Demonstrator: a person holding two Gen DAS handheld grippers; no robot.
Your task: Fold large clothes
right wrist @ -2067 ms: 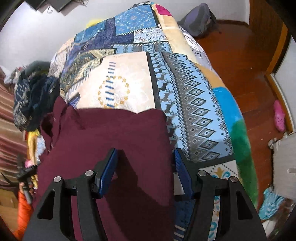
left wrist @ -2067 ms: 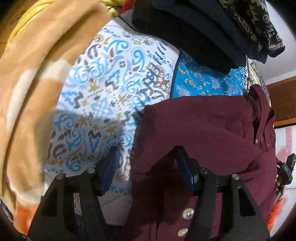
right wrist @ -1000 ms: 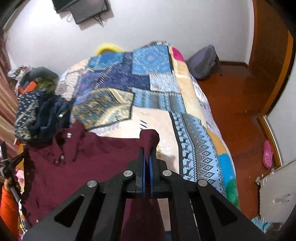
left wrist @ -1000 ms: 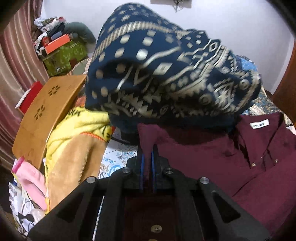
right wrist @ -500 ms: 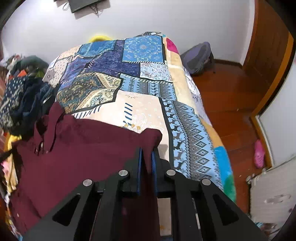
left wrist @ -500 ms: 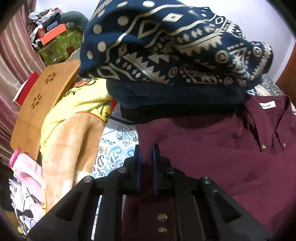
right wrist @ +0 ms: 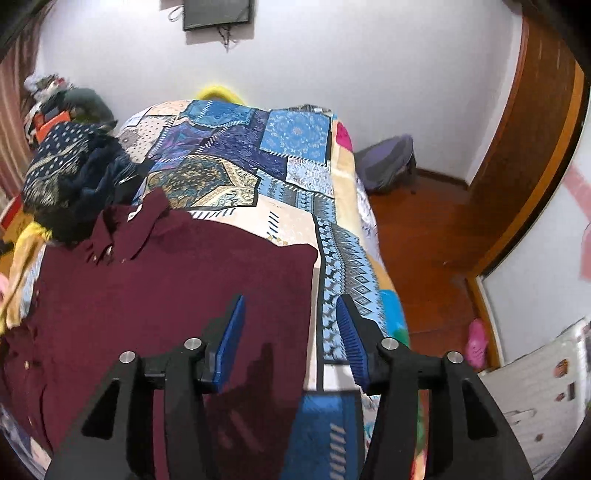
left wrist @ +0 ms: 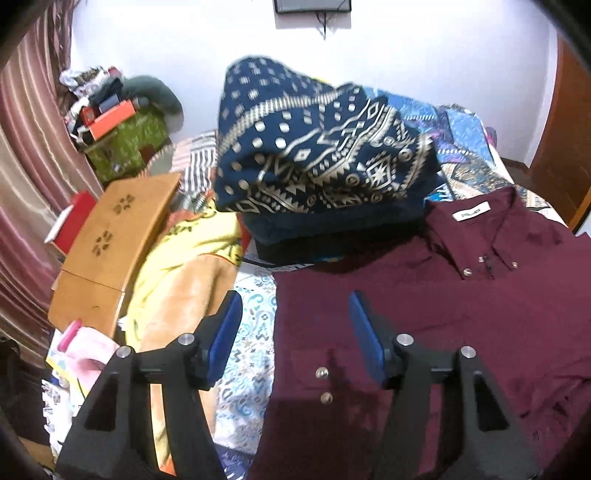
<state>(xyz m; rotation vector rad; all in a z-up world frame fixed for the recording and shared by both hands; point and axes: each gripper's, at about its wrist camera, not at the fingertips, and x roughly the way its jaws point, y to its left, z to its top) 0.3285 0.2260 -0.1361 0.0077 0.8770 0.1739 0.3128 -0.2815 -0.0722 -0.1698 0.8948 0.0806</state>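
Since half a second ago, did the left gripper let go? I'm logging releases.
Yes. The left gripper stands open with jaws apart over the maroon shirt; earlier they pinched its edge below the navy patterned pile.

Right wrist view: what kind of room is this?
Most likely a home bedroom. A bed under a patchwork bedspread carries the maroon shirt and a pile of dark clothes; a wall-mounted screen and wood floor fit that.

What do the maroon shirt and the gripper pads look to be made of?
Shirt: thin woven cloth, likely cotton or a blend; matte, softly creased, with small pale glossy buttons. Pads on the left gripper and right gripper: blue, ribbed on the right one; probably rubber or soft plastic.
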